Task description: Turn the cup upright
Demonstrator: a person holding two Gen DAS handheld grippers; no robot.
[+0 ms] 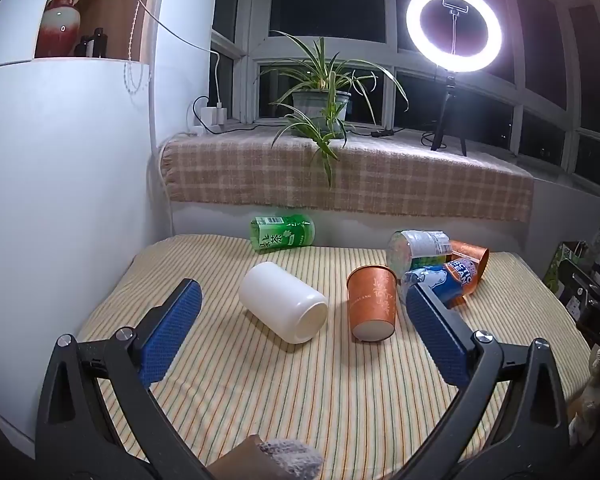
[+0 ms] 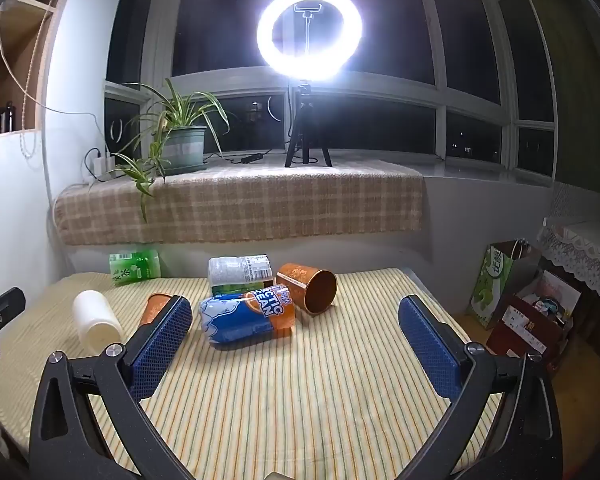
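A white cup [image 1: 283, 307] lies on its side on the striped tablecloth [image 1: 300, 392], its end toward me. An orange paper cup [image 1: 373, 305] lies beside it, base toward me. A second orange cup [image 2: 308, 288] lies on its side with its open mouth to the right. My left gripper [image 1: 300, 300] is open and empty, just short of the white cup and the first orange cup. My right gripper [image 2: 296, 316] is open and empty, just short of a blue can [image 2: 246, 318]. The white cup also shows in the right wrist view [image 2: 96, 318].
A blue "Arctic Ocean" can [image 1: 440, 280], a clear bottle [image 2: 240, 272] and a green tea bottle [image 1: 283, 234] lie on the cloth. A plaid-covered sill [image 2: 240, 204] holds a potted plant [image 1: 320, 108] and a ring light [image 2: 309, 34]. Bags and boxes [image 2: 516, 304] stand at the right.
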